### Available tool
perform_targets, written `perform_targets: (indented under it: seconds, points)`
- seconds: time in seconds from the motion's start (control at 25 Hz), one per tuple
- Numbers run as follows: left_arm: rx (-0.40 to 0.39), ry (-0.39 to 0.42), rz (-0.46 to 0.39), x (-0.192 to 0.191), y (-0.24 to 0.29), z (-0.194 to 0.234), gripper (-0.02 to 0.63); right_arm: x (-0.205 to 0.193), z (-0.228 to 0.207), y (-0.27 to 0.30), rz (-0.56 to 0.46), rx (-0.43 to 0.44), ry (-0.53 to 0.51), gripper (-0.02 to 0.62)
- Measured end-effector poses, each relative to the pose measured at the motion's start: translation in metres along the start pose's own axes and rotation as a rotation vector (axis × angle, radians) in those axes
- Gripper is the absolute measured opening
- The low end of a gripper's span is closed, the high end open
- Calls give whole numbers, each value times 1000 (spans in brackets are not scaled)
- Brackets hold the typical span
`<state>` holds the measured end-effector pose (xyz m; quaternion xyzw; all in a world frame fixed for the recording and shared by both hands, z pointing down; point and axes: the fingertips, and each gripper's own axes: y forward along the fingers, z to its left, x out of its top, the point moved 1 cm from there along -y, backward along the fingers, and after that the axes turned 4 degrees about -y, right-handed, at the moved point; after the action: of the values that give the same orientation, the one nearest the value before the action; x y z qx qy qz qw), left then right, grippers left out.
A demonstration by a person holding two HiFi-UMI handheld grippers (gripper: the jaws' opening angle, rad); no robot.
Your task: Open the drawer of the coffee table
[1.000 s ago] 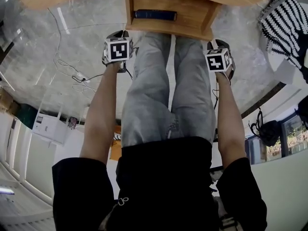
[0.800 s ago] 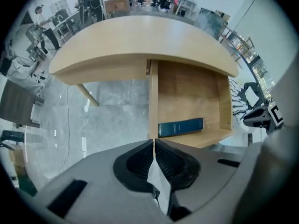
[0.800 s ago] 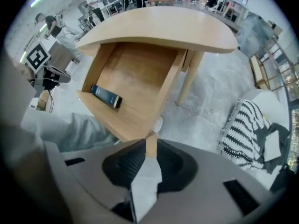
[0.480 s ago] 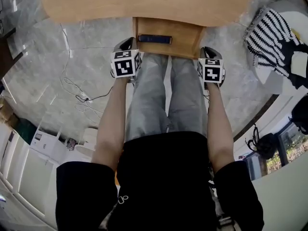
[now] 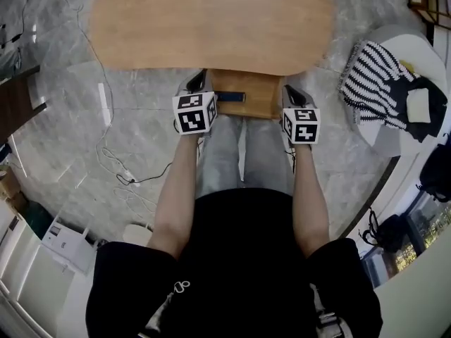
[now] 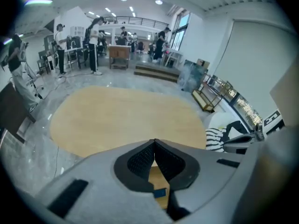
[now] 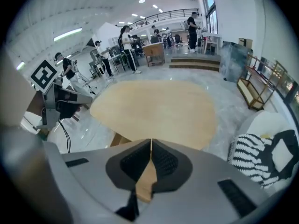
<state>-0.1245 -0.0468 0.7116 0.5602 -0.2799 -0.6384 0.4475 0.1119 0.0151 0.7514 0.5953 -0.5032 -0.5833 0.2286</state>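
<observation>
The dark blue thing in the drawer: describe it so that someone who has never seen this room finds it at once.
Find the big oval wooden coffee table. From its near edge a wooden drawer stands pulled out. The dark blue thing lies inside, a narrow bar, the only dark shape against pale wood.

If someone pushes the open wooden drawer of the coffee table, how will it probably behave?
The drawer looks like rigid wood, so it should probably keep its shape and slide straight back under the table top. The dark blue item seems to lie loose inside and may shift.
</observation>
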Motion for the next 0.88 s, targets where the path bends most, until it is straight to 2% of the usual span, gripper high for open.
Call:
perform_targets:
  seconds: [0.08, 0.16, 0.28, 0.36, 0.68, 0.88]
  points:
    - [-7, -11, -51, 22, -7, -12, 9, 21, -4, -10, -59, -1, 17, 14]
    - [-13, -19, -116, 67, -40, -28, 9, 68, -2, -45, -132, -8, 24, 12]
    - [-31, -42, -220, 196, -173, -59, 9, 208, 24, -176, -241, -27, 20, 12]
    - [-42, -44, -272, 258, -241, -74, 9, 276, 39, -241, -301, -38, 23, 12]
    - [-74, -23, -465, 333, -308, -106, 9, 363, 45, -316, -533, -53, 28, 12]
    - [-93, 34, -581, 380, -352, -127, 9, 410, 52, -365, -669, -48, 29, 11]
